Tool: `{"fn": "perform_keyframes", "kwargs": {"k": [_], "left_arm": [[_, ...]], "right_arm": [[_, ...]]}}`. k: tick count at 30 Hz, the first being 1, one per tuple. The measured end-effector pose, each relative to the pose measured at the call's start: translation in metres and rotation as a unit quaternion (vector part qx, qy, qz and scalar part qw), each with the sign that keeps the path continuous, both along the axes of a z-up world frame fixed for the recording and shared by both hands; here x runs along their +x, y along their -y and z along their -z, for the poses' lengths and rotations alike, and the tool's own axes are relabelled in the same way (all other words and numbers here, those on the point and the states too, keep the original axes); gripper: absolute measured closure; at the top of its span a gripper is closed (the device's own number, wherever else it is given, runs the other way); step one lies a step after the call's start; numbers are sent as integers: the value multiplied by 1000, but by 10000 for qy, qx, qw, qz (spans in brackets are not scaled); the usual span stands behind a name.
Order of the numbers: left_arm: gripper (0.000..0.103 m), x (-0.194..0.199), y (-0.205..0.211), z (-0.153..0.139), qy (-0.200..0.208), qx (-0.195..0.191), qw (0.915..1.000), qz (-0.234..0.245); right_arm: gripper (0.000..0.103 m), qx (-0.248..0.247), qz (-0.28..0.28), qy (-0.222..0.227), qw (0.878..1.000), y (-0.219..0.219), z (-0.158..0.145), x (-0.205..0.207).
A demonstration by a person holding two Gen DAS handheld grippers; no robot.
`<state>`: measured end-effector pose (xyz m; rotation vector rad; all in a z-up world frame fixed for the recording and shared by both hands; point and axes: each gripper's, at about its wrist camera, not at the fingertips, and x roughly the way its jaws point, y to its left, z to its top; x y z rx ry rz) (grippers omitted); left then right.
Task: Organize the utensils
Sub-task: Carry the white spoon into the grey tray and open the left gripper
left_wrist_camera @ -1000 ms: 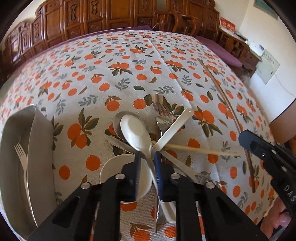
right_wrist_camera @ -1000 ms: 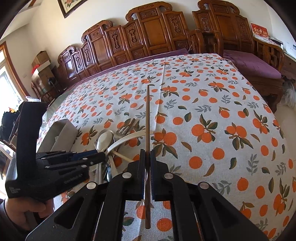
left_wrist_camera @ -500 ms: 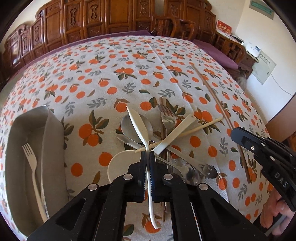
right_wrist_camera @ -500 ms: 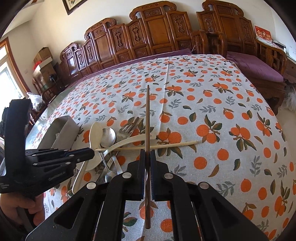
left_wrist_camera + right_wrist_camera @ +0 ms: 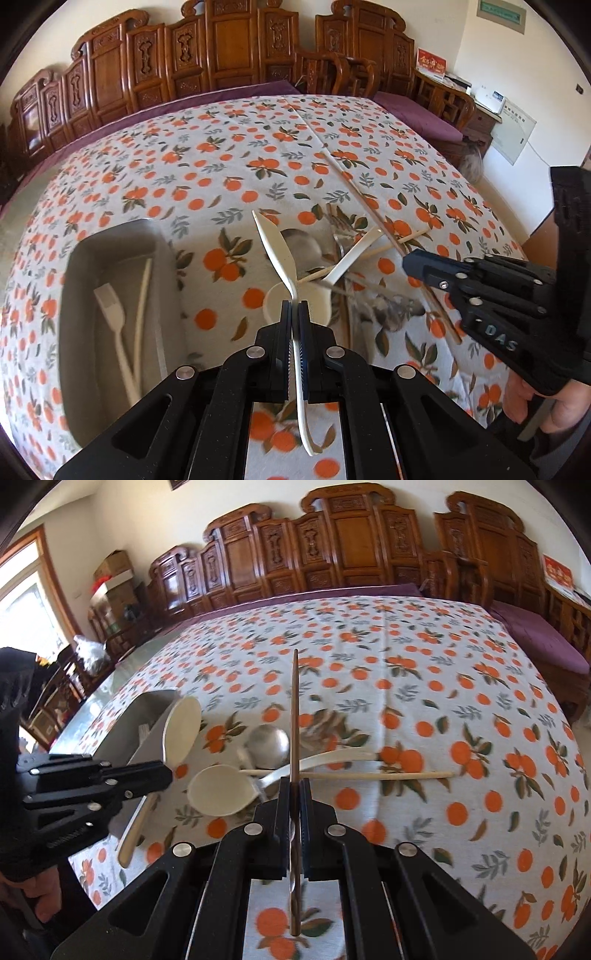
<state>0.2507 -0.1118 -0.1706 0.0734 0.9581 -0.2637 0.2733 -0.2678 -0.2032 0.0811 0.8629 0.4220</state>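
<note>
My left gripper [image 5: 294,308] is shut on a white plastic spoon [image 5: 275,251] and holds it lifted above the table, bowl pointing away; it shows in the right wrist view [image 5: 181,731] too, beside the tray. My right gripper [image 5: 294,786] is shut on a dark wooden chopstick [image 5: 294,709], held above the pile; the chopstick also shows in the left wrist view [image 5: 373,218]. The pile on the table holds another white spoon [image 5: 221,790], a metal spoon [image 5: 267,744], a pale chopstick [image 5: 369,775] and forks [image 5: 338,221]. The grey tray [image 5: 74,280] at left holds a white fork [image 5: 110,310].
The table has an orange-print cloth [image 5: 443,701]. Carved wooden chairs [image 5: 351,554] line its far side. A purple-cushioned bench [image 5: 546,646] stands at right. The left gripper's body [image 5: 74,786] sits close to the left of my right gripper.
My left gripper closed on the white spoon, lifted it off the pile and carried it left toward the tray. My right gripper kept its hold on the dark chopstick.
</note>
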Motion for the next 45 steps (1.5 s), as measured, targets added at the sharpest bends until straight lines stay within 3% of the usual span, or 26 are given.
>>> {"fn": "perform_keyframes", "kwargs": {"k": [17,33,45], "left_arm": [[100,-7,-77,-26,240,21,9990,-365],[100,19,-125,24,-186,238,9958,-864],[100,25,-152,33,-249,262,9940,-1032]], "right_arm": [[97,-197,-683,60,9975,-55,-2,-17],[97,-187,-784,43,9967,-63,0,-19],[97,-415,-997,84,9941,-86,2,-29]]}}
